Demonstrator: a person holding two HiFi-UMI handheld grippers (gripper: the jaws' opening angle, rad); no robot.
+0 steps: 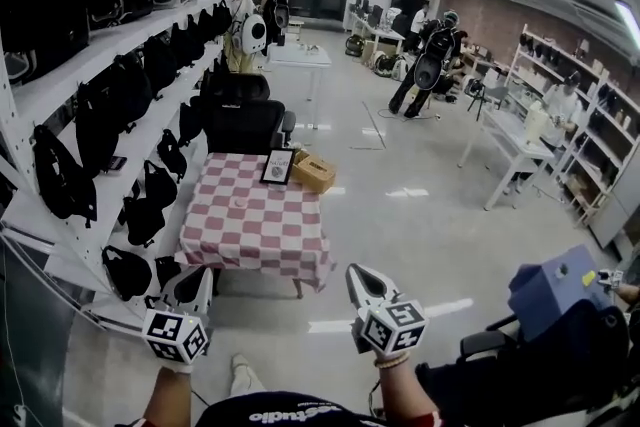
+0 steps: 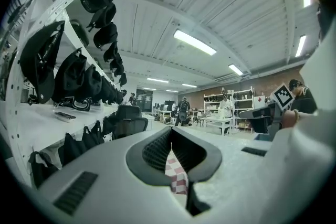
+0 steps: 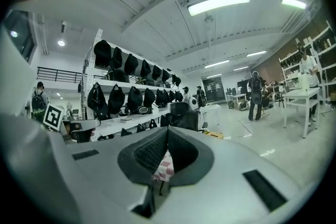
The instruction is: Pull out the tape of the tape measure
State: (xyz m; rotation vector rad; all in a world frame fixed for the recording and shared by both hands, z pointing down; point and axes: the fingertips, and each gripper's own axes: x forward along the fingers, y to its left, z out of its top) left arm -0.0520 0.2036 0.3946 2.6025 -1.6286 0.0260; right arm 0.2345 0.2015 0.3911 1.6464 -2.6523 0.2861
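Note:
A table with a red-and-white checked cloth (image 1: 255,225) stands a few steps ahead of me. A small pale round thing (image 1: 240,202) lies on the cloth; it is too small to tell whether it is the tape measure. A dark framed card (image 1: 277,167) stands at the table's far edge. My left gripper (image 1: 192,289) and right gripper (image 1: 364,281) are held low in front of me, well short of the table, both shut with nothing between the jaws. The checked cloth shows past the closed tips of the left gripper (image 2: 171,129) and of the right gripper (image 3: 167,128).
White shelves full of black bags (image 1: 100,75) run along the left. A black chair (image 1: 243,115) stands behind the table, a cardboard box (image 1: 313,171) on the floor beside it. A blue box (image 1: 555,290) sits on a dark seat at lower right. People stand among white tables (image 1: 510,140) farther back.

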